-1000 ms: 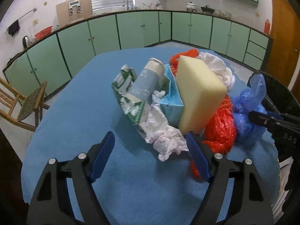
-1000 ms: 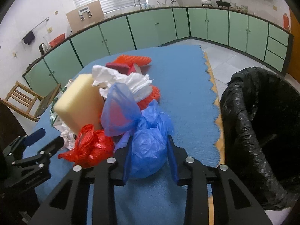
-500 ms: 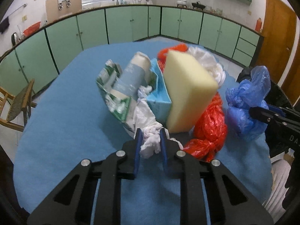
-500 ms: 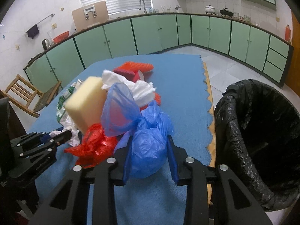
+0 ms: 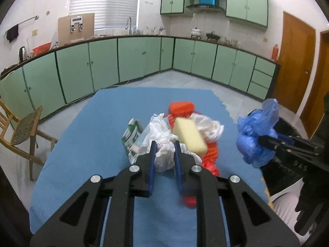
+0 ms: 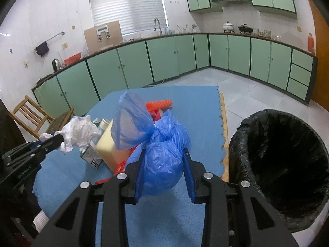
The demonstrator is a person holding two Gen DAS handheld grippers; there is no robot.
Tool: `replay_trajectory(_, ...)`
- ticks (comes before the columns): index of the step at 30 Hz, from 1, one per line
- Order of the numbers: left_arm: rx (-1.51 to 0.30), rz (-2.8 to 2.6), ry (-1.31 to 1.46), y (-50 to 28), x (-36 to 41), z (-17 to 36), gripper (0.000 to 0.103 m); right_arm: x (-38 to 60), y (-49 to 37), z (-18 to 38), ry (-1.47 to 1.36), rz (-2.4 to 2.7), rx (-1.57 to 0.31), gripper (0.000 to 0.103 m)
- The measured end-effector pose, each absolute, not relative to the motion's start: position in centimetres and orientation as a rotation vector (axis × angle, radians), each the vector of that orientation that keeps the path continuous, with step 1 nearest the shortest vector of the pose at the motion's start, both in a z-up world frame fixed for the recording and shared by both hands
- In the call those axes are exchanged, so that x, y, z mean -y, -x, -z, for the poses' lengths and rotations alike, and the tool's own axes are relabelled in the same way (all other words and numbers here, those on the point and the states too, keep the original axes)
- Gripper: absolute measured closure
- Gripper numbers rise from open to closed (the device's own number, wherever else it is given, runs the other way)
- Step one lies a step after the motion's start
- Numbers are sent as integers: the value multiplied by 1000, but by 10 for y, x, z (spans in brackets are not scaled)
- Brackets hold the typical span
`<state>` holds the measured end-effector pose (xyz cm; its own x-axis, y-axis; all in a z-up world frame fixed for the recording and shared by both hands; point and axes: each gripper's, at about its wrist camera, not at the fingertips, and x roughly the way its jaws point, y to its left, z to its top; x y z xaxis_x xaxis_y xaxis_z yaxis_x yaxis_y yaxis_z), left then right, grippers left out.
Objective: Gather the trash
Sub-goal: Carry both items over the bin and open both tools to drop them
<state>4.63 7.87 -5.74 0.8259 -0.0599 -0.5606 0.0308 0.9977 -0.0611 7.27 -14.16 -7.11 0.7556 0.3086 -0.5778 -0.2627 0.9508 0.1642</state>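
Knotted blue plastic bag [image 6: 162, 160], bulging, hangs above the worktop beside the black-lined bin [image 6: 287, 164]. Crumpled white tissue [image 5: 164, 154] is lifted off the pile. Below sit a yellow sponge block [image 5: 190, 136], red plastic bag [image 5: 211, 156] and green-white carton [image 5: 131, 133].

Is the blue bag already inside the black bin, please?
No, the right hand-held gripper holds the blue bag above the blue mat, beside the black bin.

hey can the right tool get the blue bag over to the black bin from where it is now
Probably yes. The right tool is shut on the knotted blue bag and holds it above the blue mat. The black-lined bin stands open just to its right, with nothing visible between them.
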Motion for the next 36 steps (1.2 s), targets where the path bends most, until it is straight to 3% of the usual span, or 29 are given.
replay_trajectory(22,-472,347,-7,-66,32,12,88,253,-50,24,-158,-80,-510,70)
replay_trajectory(36,-519,533,-60,-111,157,45,88,356,-54,50,-201,120,-545,70)
